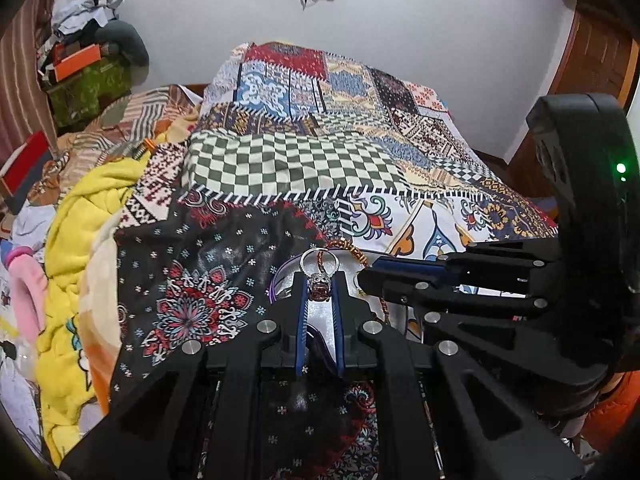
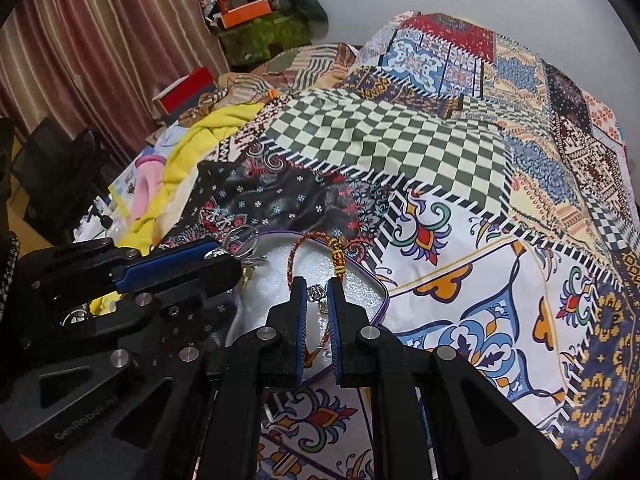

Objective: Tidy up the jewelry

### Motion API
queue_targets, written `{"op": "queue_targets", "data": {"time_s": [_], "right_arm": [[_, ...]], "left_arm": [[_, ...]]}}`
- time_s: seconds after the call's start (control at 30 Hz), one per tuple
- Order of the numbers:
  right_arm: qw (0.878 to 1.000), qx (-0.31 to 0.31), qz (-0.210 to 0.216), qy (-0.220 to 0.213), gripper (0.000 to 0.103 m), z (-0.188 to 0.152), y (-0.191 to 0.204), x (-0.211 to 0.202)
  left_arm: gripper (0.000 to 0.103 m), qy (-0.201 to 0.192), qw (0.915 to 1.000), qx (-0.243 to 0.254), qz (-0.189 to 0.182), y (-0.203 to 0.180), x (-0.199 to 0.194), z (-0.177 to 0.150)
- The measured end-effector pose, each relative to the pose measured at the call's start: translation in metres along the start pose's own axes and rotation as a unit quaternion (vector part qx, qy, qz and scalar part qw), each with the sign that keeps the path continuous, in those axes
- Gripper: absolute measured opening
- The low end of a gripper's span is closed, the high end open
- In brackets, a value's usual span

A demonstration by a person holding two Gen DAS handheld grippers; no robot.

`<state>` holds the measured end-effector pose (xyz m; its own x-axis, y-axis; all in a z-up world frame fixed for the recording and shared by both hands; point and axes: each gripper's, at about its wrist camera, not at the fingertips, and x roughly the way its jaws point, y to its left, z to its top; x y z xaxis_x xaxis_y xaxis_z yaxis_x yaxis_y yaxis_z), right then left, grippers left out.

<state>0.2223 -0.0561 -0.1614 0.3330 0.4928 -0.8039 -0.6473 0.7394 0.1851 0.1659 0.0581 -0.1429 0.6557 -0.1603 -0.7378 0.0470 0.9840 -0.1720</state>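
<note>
Left gripper (image 1: 319,285), black with blue pads, is closed on a silver ring with a dark red stone (image 1: 319,280). The stone sits pinched between the two fingertips, and the round band stands up above them. The ring is held over a shallow white tray with a purple rim (image 2: 380,292), which lies on a patchwork bedspread of many printed patterns (image 1: 288,160).

The right gripper (image 2: 317,292), of the same black and blue build, has its jaws nearly together with a small silver piece of jewelry (image 2: 317,293) between the fingertips. The piece is too small and too much covered to say what kind it is, and I cannot tell if the pads really press it.

In the right wrist view, a red-brown braided cord with gold beads (image 2: 316,244) lies in a loop on the white inside of the tray, just beyond the right fingertips, and partly crosses the far rim. The two grippers are near each other over the tray, the left one to the left side.

At the far left of the bed there is a crumpled yellow blanket (image 1: 84,208) and a pink soft item (image 2: 146,184) beside it.
</note>
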Motion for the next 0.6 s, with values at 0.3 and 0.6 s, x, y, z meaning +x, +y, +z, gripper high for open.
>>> {"op": "queue_targets", "data": {"time_s": [0.3, 0.6], "right_arm": [[1.000, -0.007, 0.005, 0.011, 0.009, -0.005, -0.002, 0.005], [1.000, -0.013, 0.008, 0.021, 0.009, -0.005, 0.003, 0.002]], "left_arm": [[0.010, 0.015, 0.9999, -0.003, -0.002, 0.002, 0.017, 0.001], [0.010, 0.005, 1.0000, 0.002, 0.004, 0.001, 0.007, 0.004]]}}
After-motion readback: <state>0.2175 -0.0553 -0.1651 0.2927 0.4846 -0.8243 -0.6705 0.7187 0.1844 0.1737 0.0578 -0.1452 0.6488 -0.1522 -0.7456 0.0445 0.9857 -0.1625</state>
